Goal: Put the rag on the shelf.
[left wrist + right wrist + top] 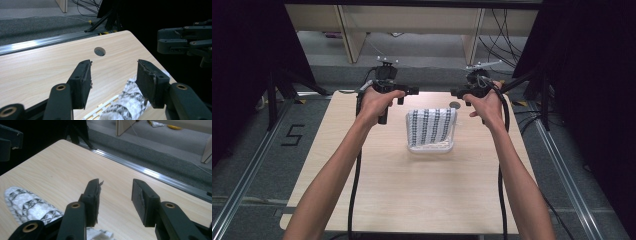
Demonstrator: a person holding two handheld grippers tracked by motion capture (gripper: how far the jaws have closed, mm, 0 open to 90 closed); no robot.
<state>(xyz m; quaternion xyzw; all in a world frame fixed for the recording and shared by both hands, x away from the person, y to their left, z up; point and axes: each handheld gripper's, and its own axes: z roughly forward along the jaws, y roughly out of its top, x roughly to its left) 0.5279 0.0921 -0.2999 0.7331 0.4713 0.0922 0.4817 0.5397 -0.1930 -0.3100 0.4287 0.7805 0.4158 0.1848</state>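
Note:
A white cloth with dark patterned stripes [432, 125] lies draped over a small white slatted basket [430, 148] near the far middle of the wooden table [412, 190]. My left gripper [408, 91] is held above the table left of the cloth, open, jaws empty. My right gripper [458, 93] is held right of the cloth's far corner, also open and empty. In the left gripper view the cloth [130, 98] and basket rim [100, 111] lie below my gripper [113, 75], with the right gripper's body [185, 41] beyond. In the right gripper view the cloth [27, 205] lies at lower left of my gripper [115, 192].
A round cable hole [454, 105] sits in the table just behind the cloth. Metal floor rails [242, 185] run along both sides of the table. Wooden furniture legs [349, 35] and loose cables [504, 35] stand on the floor beyond the far edge.

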